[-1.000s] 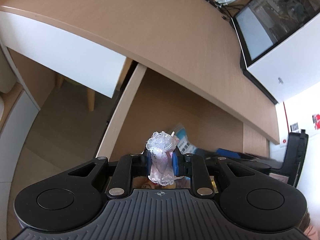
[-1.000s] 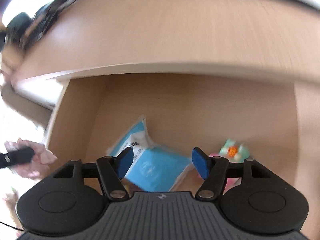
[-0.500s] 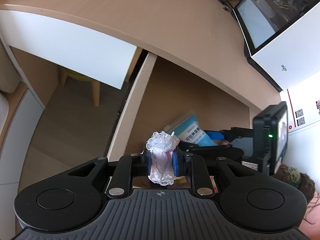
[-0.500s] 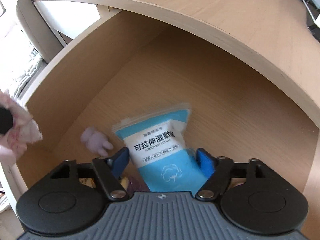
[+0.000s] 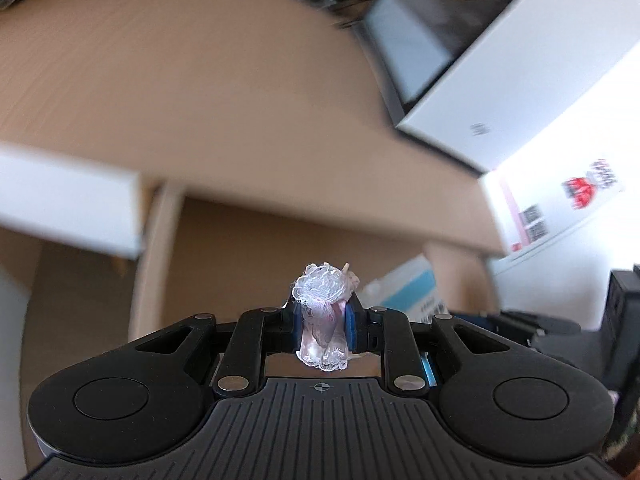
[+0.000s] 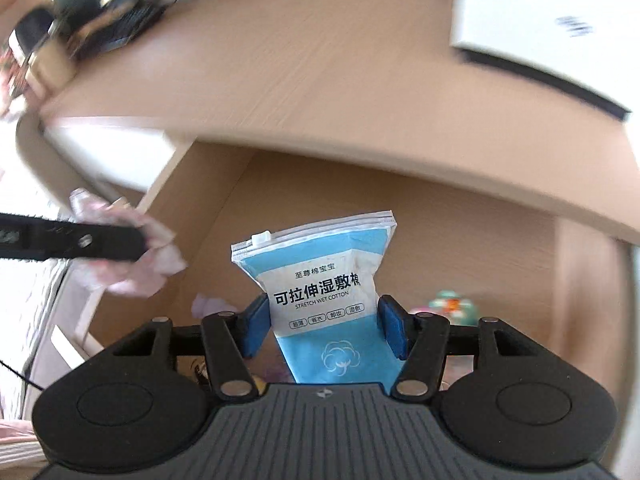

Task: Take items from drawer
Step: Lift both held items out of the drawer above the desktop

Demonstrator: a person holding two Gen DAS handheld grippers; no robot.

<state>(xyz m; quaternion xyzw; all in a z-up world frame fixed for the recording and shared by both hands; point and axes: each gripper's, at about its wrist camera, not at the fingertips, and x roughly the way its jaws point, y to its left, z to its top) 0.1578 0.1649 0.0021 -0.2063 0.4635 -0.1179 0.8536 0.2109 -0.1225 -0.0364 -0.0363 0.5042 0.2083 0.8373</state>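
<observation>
The right tongs (image 6: 323,330) have just been closing on the blue-and-white cotton pouch (image 6: 326,292), and now both blue pads press its sides — it is clamped and looks lifted off the drawer (image 6: 460,240) floor. The left tongs (image 5: 323,326) stay clamped on a frilly pink-and-white lace piece (image 5: 324,312), held over the open drawer below the bench (image 5: 208,92) — two items look nearly out, while a small green-and-orange toy (image 6: 452,306) remains inside
</observation>
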